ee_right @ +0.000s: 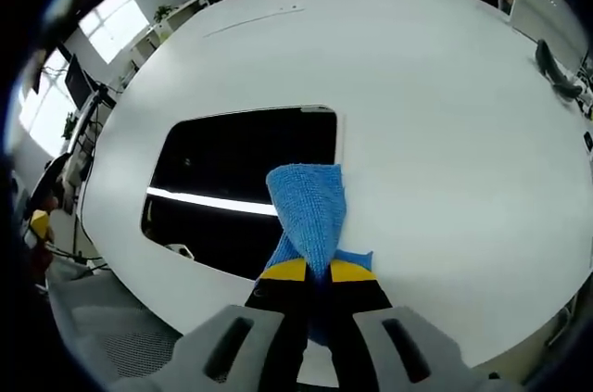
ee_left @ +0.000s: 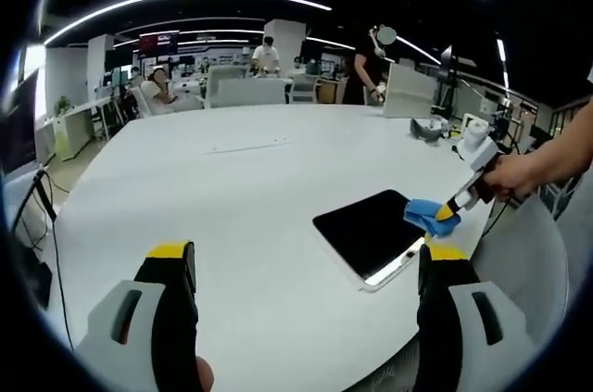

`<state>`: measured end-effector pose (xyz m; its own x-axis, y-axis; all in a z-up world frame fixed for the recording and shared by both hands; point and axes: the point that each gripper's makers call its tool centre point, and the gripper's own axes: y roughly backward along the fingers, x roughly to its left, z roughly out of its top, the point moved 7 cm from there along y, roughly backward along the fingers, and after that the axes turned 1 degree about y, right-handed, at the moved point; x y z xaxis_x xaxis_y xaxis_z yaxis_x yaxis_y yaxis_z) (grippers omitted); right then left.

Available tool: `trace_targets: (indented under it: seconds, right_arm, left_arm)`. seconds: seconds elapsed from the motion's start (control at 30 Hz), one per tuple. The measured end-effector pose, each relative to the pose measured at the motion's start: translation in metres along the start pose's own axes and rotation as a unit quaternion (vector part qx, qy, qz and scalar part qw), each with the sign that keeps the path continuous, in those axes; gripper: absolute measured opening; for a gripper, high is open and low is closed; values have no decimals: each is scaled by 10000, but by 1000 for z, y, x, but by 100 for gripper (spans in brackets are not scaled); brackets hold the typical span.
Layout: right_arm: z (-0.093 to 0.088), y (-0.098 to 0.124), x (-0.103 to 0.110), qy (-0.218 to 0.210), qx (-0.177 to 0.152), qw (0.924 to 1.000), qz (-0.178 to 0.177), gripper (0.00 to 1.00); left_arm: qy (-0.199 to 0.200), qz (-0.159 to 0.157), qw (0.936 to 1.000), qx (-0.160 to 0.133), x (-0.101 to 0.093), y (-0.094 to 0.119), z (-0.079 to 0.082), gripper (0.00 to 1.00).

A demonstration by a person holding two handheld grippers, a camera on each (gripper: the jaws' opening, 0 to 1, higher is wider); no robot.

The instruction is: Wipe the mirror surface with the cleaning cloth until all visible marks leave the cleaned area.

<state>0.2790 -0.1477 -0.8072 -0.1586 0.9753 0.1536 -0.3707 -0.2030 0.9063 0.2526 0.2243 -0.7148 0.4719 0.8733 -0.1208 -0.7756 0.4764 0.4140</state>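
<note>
Lying dark near the table (ee_left: 232, 188) edge, the mirror (ee_right: 243, 179) is touched by the blue cloth (ee_right: 310, 207), clamped in the right gripper (ee_right: 317, 270) fingers; the left gripper (ee_left: 306, 258) fingers are held apart.

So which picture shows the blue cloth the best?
The right gripper view: the blue cloth is close and big, pinched in the right gripper, lying on the mirror. In the left gripper view the cloth is a small blue lump at the mirror's edge.

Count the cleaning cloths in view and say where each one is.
1. The blue cleaning cloth is clamped in the right gripper, draped over the mirror's edge on the white table. Any others may be outside the views.
</note>
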Motion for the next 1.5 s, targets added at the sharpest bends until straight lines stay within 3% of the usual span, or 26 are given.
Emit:
trace_targets:
  seconds: [0.63, 1.5]
  right_arm:
    - [0, -1, 12, -222, -22, 9998, 8, 0]
    - [3, -16, 84, -138, -79, 9996, 227, 0]
  left_arm:
    - [-9, -121, 9999, 34, 11, 2, -7, 99]
    - [-123, -388, 9991, 114, 16, -10, -9, 99]
